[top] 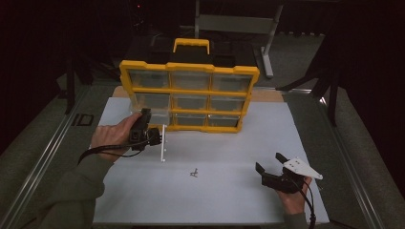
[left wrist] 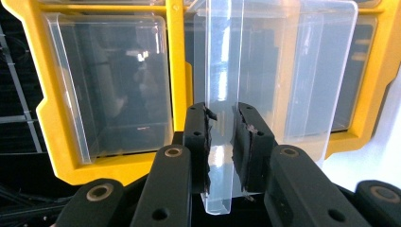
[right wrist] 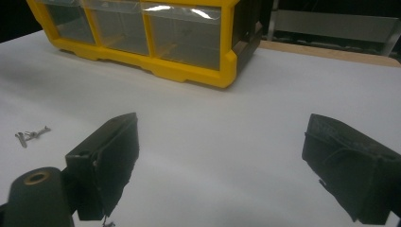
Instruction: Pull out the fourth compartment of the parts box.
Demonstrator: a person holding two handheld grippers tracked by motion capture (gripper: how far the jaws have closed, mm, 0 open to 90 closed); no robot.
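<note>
The left gripper is grasping a clear drawer beside the yellow organizer. The right gripper is resting released above the worktop, near small screws.

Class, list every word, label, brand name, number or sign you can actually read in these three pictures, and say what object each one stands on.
None can be read.
The yellow organiser and its clear drawers bear no legible print.
The clear drawer clamped in the left gripper is blank.
The right gripper and its grey plate carry no readable mark.
The small metal bits on the white table show no marking.
</note>
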